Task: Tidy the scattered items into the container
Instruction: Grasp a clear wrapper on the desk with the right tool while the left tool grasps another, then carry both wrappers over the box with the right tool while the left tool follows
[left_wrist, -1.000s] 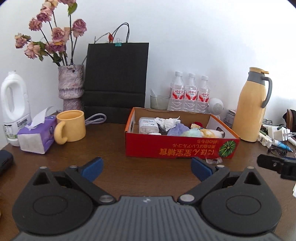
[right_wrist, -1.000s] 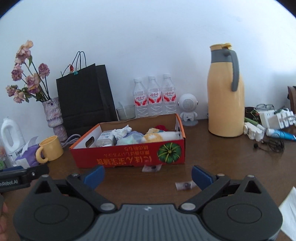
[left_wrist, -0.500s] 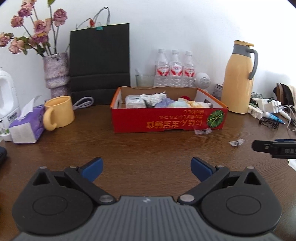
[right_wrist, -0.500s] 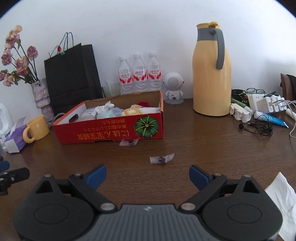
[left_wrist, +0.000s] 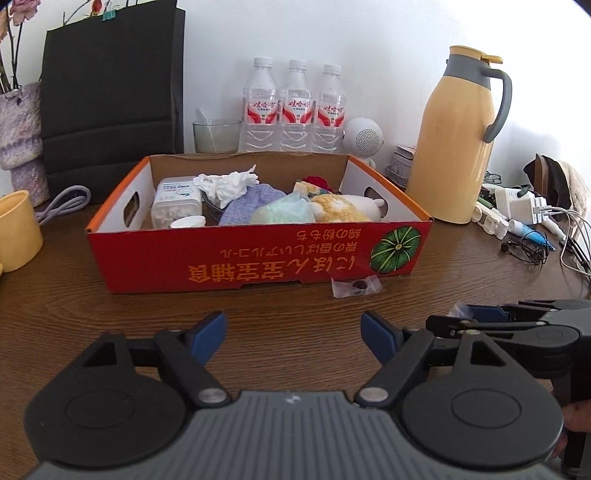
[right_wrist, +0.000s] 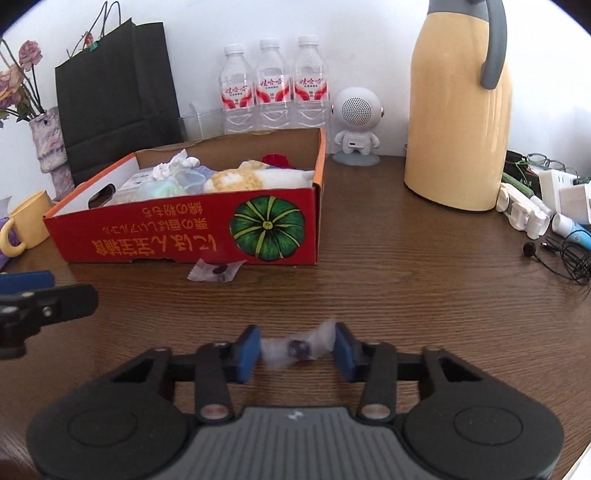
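Right gripper (right_wrist: 297, 349) closing, apparently pinching a wrapped candy (right_wrist: 295, 349) (blurred); left gripper (left_wrist: 293, 338) closing, empty.

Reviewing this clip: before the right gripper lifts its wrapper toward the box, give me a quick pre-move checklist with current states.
1. Clear wrapper sits between the right gripper pads, jaws just closing: ok.
2. Pads pressing firmly enough to lift: cannot tell.
3. Red box is open-topped with its near wall unobstructed: ok.
4. Space in the box for another small item, among the items it already holds: ok.
5. Left gripper holds nothing, jaws open though just narrowing: ok.
6. Second wrapper lies on the table against the box front, not yet collected: not ok.
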